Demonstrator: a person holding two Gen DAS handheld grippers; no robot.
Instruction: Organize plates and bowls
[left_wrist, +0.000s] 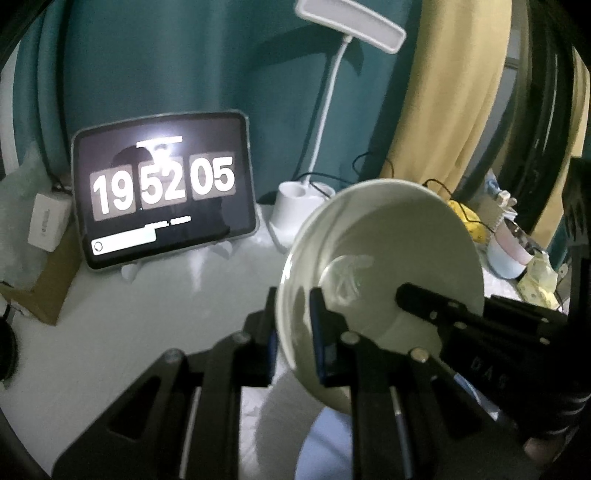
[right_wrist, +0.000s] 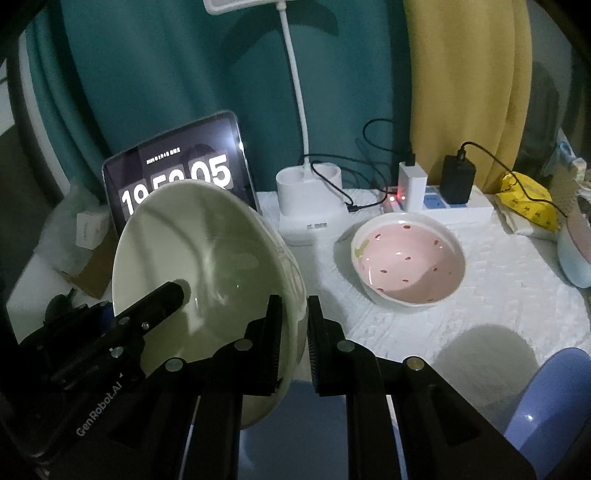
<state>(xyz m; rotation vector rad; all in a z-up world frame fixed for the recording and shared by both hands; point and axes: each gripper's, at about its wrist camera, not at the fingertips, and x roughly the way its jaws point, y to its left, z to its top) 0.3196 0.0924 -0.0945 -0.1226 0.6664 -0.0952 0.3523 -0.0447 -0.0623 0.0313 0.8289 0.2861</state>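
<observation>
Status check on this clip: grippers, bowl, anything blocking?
Left gripper and right gripper both shut on green bowl, opposite rims. Bowl tilted, off the table. Pink bowl sits on cloth to the right. Nothing in between.

bare cloth left of pink bowl (right_wrist: 408, 260) passable; tablet (right_wrist: 181, 173), lamp base (right_wrist: 308, 201), chargers (right_wrist: 436, 184) block rear.

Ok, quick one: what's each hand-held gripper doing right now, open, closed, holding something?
Left hand-held gripper: closed on the rim of the pale green bowl.
Right hand-held gripper: closed on the same bowl's opposite rim.
</observation>
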